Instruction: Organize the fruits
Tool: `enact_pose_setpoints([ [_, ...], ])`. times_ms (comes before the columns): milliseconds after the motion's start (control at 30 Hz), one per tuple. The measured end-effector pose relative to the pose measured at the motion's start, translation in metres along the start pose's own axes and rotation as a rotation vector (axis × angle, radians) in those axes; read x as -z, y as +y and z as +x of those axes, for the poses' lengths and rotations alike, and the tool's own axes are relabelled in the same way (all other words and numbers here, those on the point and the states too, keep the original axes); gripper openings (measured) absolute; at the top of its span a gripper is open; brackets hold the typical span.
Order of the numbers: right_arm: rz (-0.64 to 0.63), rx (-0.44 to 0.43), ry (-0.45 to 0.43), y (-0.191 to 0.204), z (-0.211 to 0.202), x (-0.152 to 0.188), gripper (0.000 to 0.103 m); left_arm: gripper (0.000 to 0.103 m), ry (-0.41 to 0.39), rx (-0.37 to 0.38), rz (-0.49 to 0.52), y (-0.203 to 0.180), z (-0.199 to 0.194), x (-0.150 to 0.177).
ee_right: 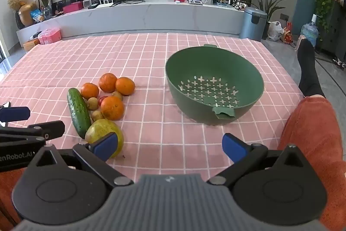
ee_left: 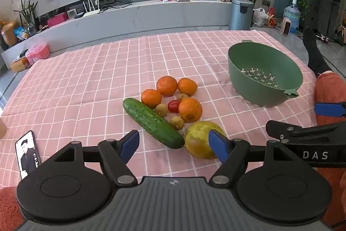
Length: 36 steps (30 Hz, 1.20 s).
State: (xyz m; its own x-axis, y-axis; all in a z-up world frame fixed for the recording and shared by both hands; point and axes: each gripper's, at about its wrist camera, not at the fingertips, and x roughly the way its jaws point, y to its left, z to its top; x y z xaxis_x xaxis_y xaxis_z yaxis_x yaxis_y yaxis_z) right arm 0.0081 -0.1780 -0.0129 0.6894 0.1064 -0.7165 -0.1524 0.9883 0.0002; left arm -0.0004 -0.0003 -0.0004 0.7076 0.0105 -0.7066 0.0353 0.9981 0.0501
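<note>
A pile of fruit lies on the pink checked cloth point(ee_left: 86, 79): several oranges point(ee_left: 190, 109), a cucumber point(ee_left: 152, 122), a yellow-green pear point(ee_left: 197, 141), a red tomato point(ee_left: 173, 105) and small brown fruits point(ee_left: 177, 122). An empty green colander bowl point(ee_left: 265, 77) stands to the right. My left gripper point(ee_left: 175, 144) is open, empty, just before the cucumber and pear. In the right wrist view the pile point(ee_right: 112, 107) is at the left and the bowl point(ee_right: 214, 83) is ahead. My right gripper point(ee_right: 170, 144) is open and empty, above the cloth point(ee_right: 151, 122).
A phone point(ee_left: 28, 154) lies on the cloth at the near left. The person's orange-clad leg point(ee_right: 313, 133) and black sock point(ee_right: 307, 70) are at the right edge. A TV console and a bin point(ee_left: 241, 13) stand behind the table.
</note>
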Motion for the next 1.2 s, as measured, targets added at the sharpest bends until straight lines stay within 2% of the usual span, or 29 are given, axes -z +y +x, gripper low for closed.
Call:
enact_pose_setpoints([
  [33,-0.002,0.003,-0.002,-0.0002,-0.0002,-0.0004,0.099,0.086,0.017,0.007,-0.002,0.0001,0.0010,-0.0010],
  [1200,0.010,0.020,0.014,-0.0032,0.0009,0.0000,0.099,0.086,0.025,0.006,-0.011,0.0013,0.0027,0.0033],
])
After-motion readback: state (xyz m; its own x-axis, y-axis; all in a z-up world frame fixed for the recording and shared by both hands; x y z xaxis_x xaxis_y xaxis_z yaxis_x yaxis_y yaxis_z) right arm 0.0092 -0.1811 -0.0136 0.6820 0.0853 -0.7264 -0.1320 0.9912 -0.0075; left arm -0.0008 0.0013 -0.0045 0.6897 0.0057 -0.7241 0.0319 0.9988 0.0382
